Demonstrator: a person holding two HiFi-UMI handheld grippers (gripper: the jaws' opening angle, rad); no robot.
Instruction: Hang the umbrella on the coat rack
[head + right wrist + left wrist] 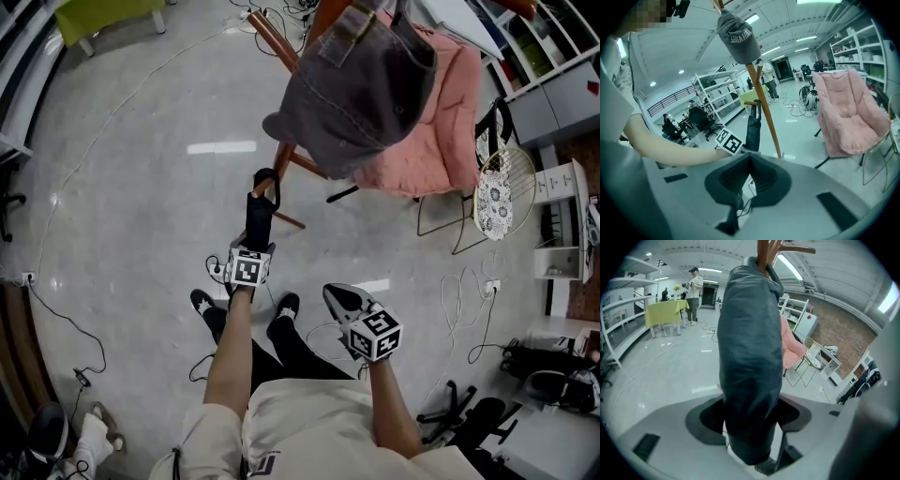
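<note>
While umbrella point(258, 220) handle point(267, 180) looks hooked over low peg point(750, 101) of coat rack point(767, 119), step is release. Left gripper point(251, 249): 2 jaws wide, umbrella between, pads seem just off fabric. Right gripper point(749, 158), near right: jaws together, empty. Next: draw left gripper back without dragging umbrella off. No container in play.

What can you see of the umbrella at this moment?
The umbrella is folded inside a dark fabric sleeve, with a dark curved handle at its top. It stands roughly upright, its handle close beside the pole of the wooden coat rack; whether it hooks on a peg is unclear. Its lower end sits between the wide-apart jaws of the left gripper.
</note>
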